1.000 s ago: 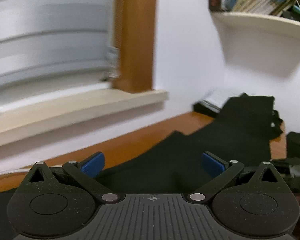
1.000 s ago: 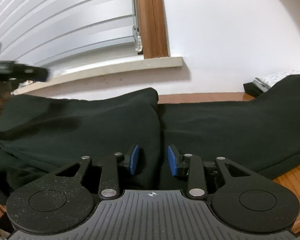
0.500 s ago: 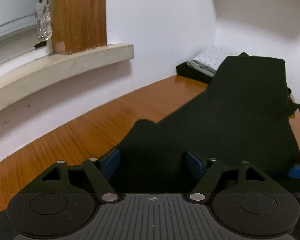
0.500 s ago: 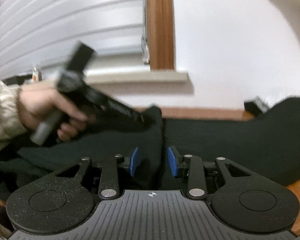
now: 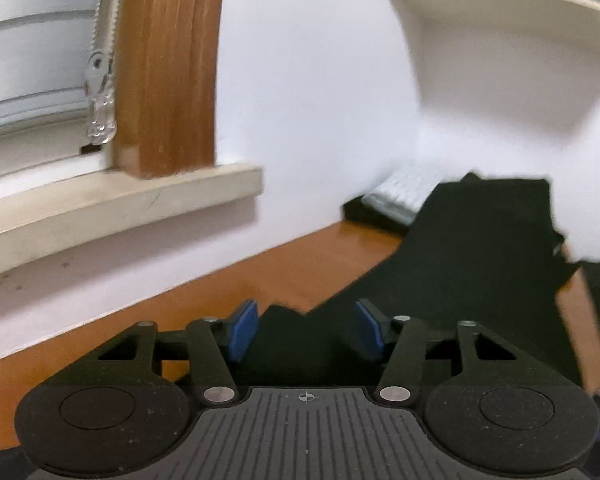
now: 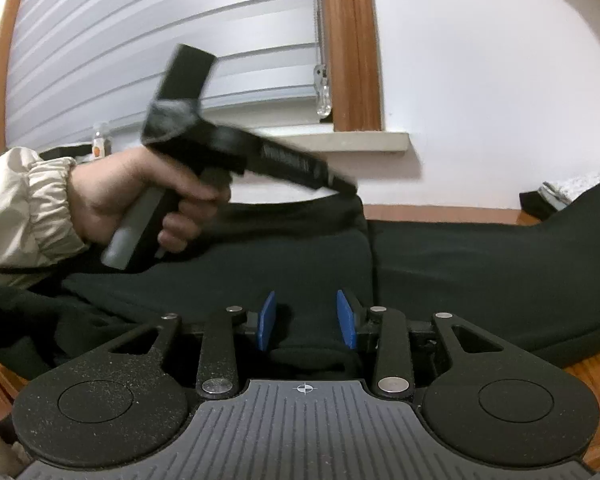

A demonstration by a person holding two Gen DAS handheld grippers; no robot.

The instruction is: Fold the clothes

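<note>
A black garment (image 6: 480,272) lies spread across the wooden table (image 5: 260,280). My left gripper (image 5: 306,334) sits low at the garment's far corner (image 5: 284,320). Its jaws are closing with that corner between the blue pads (image 5: 242,334), which stand apart from the cloth. In the right wrist view a hand (image 6: 140,200) in a beige sleeve (image 6: 20,208) holds the left gripper (image 6: 340,182), whose tip rests at the garment's far edge. My right gripper (image 6: 306,322) is shut on a bunched fold of the black garment at its near edge.
A window sill (image 5: 120,200) and a wooden window frame (image 5: 168,68) run along the wall behind the table. A shelf (image 5: 500,4) with books hangs at the upper right. Folded patterned cloth (image 5: 400,192) lies in the back corner. A small bottle (image 6: 100,140) stands on the sill.
The left gripper swung right and down onto the garment's far corner, and its jaws narrowed. In the right wrist view the hand with that gripper came in from the left. The right gripper stayed put.
</note>
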